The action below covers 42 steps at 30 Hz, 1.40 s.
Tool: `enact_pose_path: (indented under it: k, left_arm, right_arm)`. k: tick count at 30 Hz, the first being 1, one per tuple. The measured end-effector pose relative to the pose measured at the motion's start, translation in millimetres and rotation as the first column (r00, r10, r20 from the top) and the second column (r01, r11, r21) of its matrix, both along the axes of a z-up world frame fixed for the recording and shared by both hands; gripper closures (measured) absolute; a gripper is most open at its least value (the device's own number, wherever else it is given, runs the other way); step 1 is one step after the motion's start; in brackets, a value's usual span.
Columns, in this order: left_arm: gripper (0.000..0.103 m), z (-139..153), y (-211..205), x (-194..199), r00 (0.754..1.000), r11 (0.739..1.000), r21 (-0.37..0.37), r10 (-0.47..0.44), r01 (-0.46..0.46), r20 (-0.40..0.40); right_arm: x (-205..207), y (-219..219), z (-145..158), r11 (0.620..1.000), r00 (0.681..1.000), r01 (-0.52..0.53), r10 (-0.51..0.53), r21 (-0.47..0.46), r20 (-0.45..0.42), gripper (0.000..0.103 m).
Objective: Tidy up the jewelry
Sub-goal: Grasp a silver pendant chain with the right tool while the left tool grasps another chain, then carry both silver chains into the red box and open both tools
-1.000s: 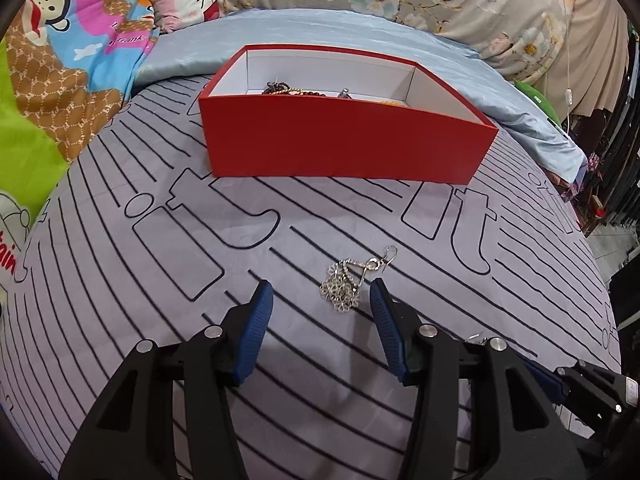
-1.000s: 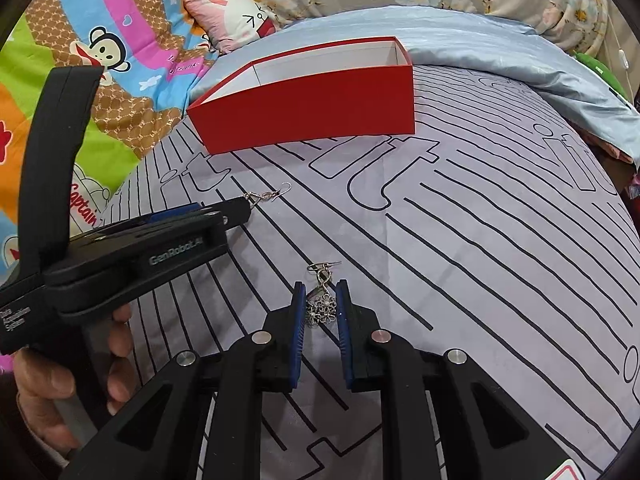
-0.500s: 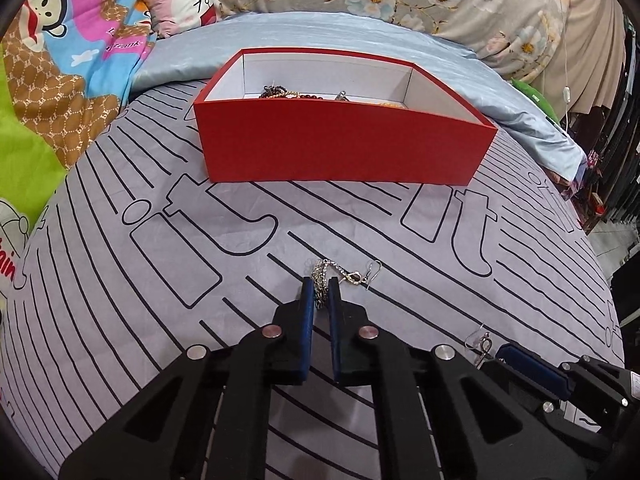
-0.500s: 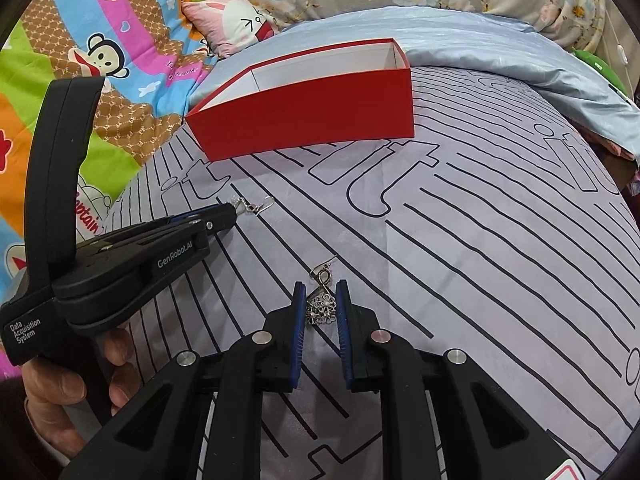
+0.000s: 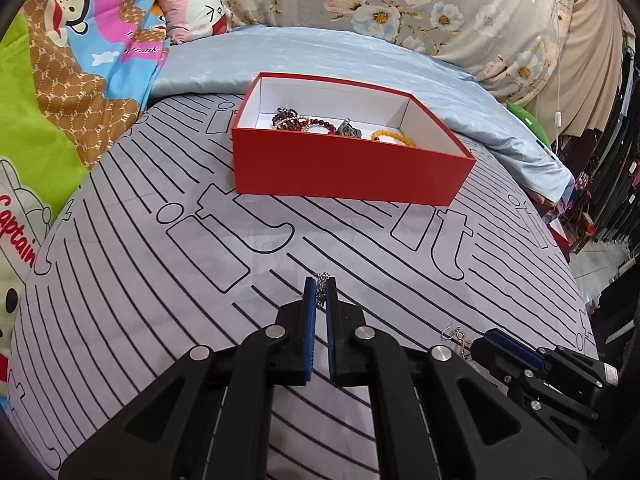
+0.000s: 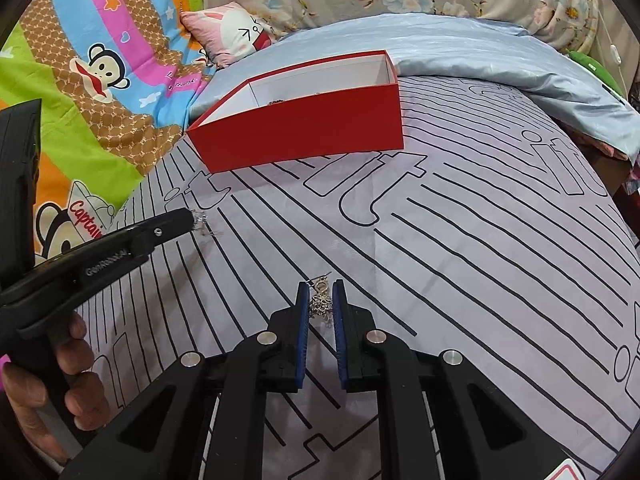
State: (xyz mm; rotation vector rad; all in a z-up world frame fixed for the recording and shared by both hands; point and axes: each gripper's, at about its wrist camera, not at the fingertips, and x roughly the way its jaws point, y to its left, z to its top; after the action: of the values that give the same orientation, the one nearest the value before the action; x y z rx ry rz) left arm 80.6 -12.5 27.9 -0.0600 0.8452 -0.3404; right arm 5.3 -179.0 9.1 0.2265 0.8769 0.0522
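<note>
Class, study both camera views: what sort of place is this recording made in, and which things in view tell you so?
Most likely a bedroom, with the work done on a bed: a grey line-printed bedsheet serves as the surface, a cartoon pillow and floral bedding lie behind the red box.

Left claw [image 5: 319,294]: my blue pads are pressed nearly together, pinching a thin silver earring [image 5: 321,286] at the tips; I point it steeply downward.
Right claw [image 6: 320,296]: narrow gap between the pads, a filigree earring [image 6: 321,303] caught between them; angled downward too.
Left hand [image 6: 48,376]: my fingers wrap the black handle at the left of the right wrist view.
</note>
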Motion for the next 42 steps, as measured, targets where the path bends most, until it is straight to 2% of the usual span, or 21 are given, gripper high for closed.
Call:
enact_pose_path:
  k: [9,21,31,36,42]
  left_arm:
    - [0.099,18,14,-14,1.0,0.999,-0.032,0.004,-0.004,0.0]
    - [0.099,74,20,-3,0.997,0.998,-0.062,-0.013,0.018,0.076]
    - [0.099,120,5,52,0.983,0.999,-0.041,-0.022,0.03,0.18]
    - [0.099,119,-6,88,0.983,1.0,-0.016,-0.019,0.022,0.181]
    - [0.099,105,-23,128,0.987,1.0,0.009,-0.022,0.021,0.16]
  right_arm:
    - [-9,-5,25,0.999,0.998,0.003,-0.005,0.033,0.056,0.092]
    - [14,-9,93,0.999,0.983,-0.031,0.028,0.016,0.182,0.092]
    - [82,-11,136,0.998,0.965,-0.063,0.059,0.006,0.255,0.092]
    - [123,-10,138,0.998,0.964,-0.069,0.067,0.0,0.259,0.092]
    - [165,-12,128,0.997,0.968,-0.072,0.071,-0.005,0.24,0.092]
